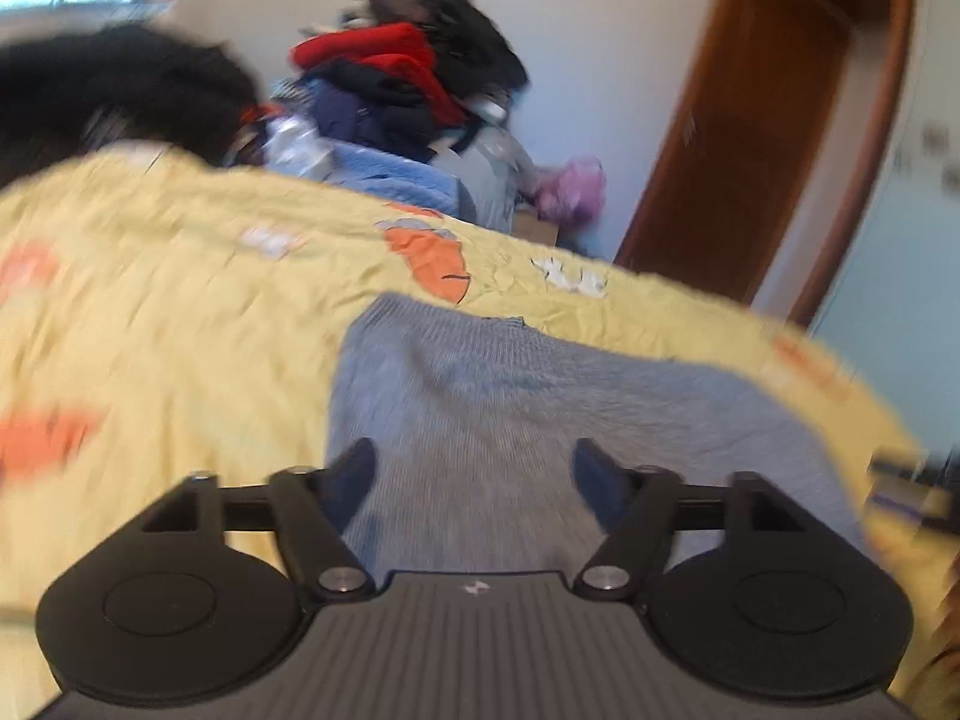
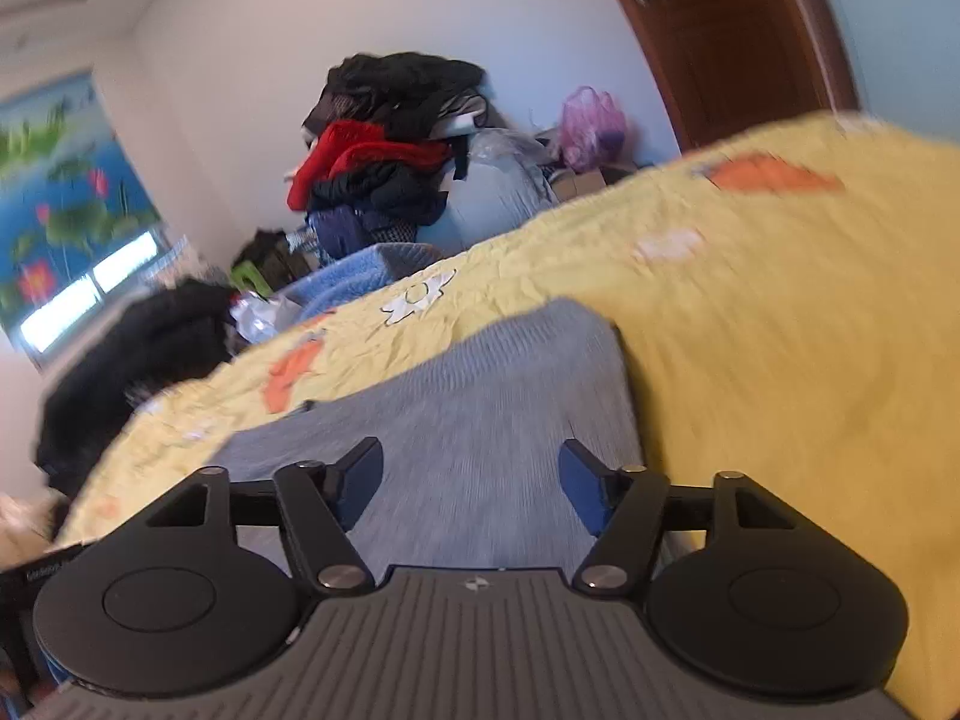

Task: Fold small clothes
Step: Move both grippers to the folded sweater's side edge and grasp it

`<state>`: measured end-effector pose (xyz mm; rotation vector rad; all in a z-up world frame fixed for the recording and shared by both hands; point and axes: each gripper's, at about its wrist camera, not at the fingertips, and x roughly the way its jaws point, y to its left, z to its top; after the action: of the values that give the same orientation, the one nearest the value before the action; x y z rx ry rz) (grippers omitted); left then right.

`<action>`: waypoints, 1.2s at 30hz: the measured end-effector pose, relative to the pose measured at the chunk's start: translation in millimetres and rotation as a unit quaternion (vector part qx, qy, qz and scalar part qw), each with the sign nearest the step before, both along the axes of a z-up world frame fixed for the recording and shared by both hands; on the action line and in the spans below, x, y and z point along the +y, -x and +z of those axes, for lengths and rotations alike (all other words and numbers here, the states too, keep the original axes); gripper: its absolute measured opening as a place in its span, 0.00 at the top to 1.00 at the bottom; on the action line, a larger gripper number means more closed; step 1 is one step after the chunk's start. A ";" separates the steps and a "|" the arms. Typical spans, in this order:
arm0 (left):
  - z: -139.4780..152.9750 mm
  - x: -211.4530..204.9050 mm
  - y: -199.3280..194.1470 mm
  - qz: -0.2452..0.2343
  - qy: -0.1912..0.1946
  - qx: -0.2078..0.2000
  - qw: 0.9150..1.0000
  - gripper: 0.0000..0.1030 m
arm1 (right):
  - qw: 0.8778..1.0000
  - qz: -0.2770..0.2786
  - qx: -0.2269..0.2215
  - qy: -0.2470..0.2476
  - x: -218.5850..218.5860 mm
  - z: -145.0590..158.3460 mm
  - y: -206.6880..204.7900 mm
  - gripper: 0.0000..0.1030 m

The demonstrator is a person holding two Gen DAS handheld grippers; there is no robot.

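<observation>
A grey-blue knitted garment [image 1: 510,408] lies flat on the yellow bedspread [image 1: 180,312], which is printed with orange carrots and white flowers. My left gripper [image 1: 474,468] hovers over the near part of the knit, jaws apart, with nothing between its dark blue pads. In the right wrist view the same garment [image 2: 480,384] stretches away from the camera, its right edge against the bare yellow bedspread [image 2: 780,330]. My right gripper [image 2: 471,474] is open above the knit, and nothing is held in it. Both views are blurred by motion.
Beyond the bed's far edge stands a tall heap of clothes [image 1: 408,78], red, black and navy, with a light blue blanket [image 1: 390,180] below it. A black garment [image 1: 108,90] lies at the far left. A brown wooden door [image 1: 750,120] stands at the right, a pink bag [image 2: 591,120] by the wall.
</observation>
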<state>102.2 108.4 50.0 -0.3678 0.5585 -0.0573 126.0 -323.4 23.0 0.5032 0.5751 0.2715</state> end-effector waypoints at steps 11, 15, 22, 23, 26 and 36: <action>-59.1 29.3 49.9 0.018 0.286 0.093 0.954 0.23 | 0.979 -0.064 0.103 -0.167 -45.0 -53.9 69.4 0.29; -68.9 33.8 35.8 0.033 0.367 0.081 0.926 0.23 | 0.976 -0.071 0.095 -0.185 -31.7 -55.6 47.3 0.27; -67.0 29.6 10.7 0.057 0.370 0.071 0.925 0.23 | 0.973 -0.082 0.079 -0.202 -12.3 -57.9 20.2 0.25; -65.4 27.5 6.4 0.056 0.356 0.069 0.930 0.23 | 0.971 -0.083 0.076 -0.209 -11.3 -58.4 18.2 0.25; -62.0 25.0 4.0 0.062 0.345 0.077 0.933 0.23 | 0.967 -0.088 0.079 -0.226 -13.5 -60.8 11.6 0.25; -62.1 23.1 25.3 0.135 0.338 0.091 0.927 0.24 | 0.971 -0.074 0.071 -0.218 -12.7 -61.8 13.4 0.25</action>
<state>76.8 131.5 -12.1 -1.1310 0.6589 0.0536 112.6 -336.1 -38.8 0.9925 0.6147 0.2196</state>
